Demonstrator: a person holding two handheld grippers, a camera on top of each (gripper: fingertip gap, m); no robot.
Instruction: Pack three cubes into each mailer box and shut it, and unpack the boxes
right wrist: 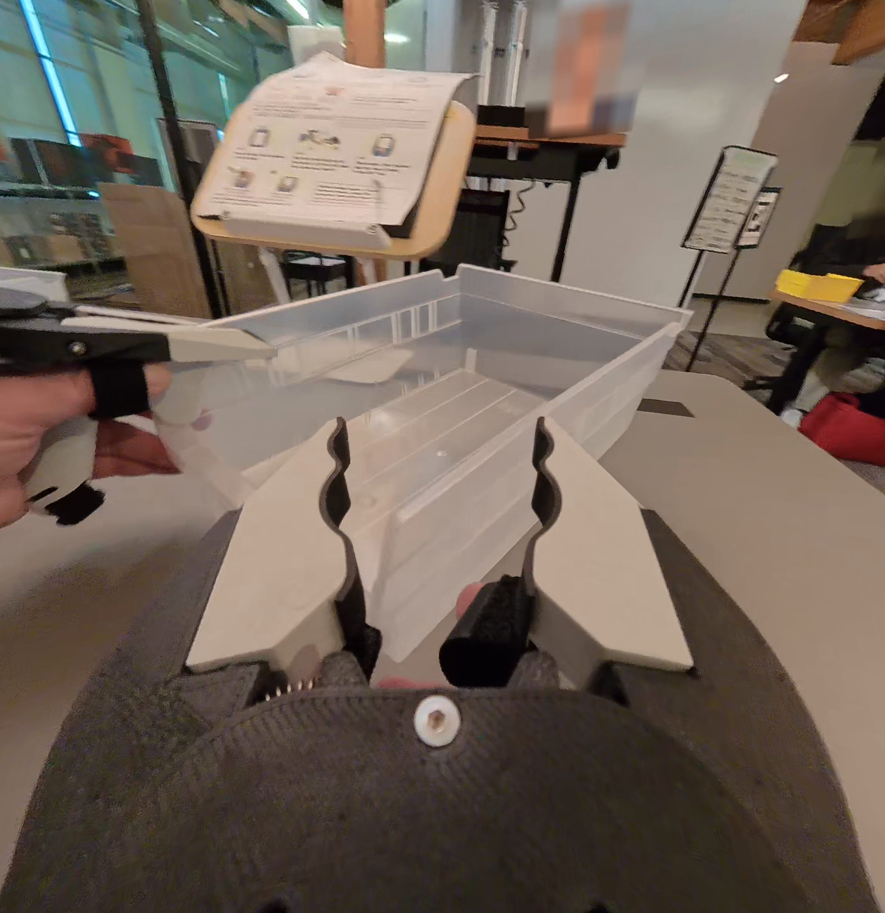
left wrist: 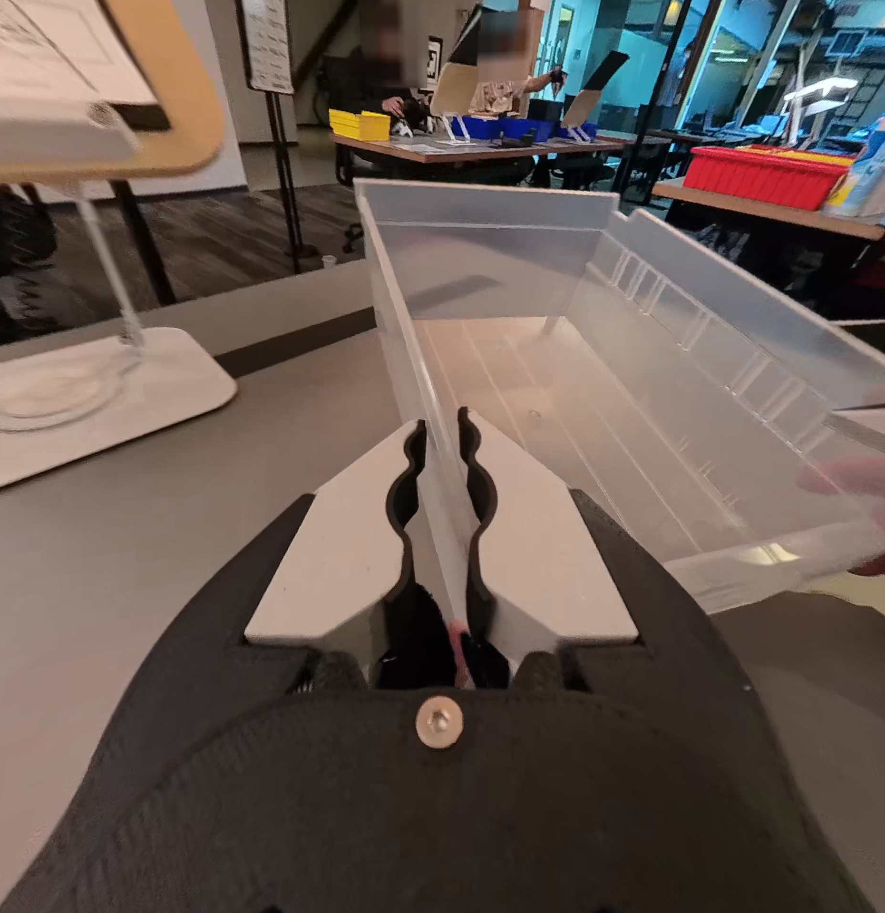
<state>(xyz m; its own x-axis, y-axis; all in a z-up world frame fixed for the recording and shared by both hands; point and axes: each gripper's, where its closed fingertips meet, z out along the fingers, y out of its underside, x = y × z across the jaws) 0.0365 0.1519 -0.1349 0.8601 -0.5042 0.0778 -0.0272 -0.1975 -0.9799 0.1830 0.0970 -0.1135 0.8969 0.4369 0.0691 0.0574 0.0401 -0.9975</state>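
- The clear plastic bin (left wrist: 628,395) is held tilted above the grey table (left wrist: 134,568), its long axis running away from both grippers; no cubes or mailer boxes are seen
- Its left long wall is pinched edge-on by the left gripper (left wrist: 443,425), whose fingers are clenched on it
- Its near right corner is straddled by the right gripper (right wrist: 440,430), fingers spread wide and not gripping, so the bin is judged to be carried by the left gripper alone

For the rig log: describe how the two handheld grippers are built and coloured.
Both match: the left gripper and right gripper have a black textured printed body, a silver centre screw, and pale grey wedge-shaped jaws lined with wavy black pads. Black straps loop over the person's fingers.
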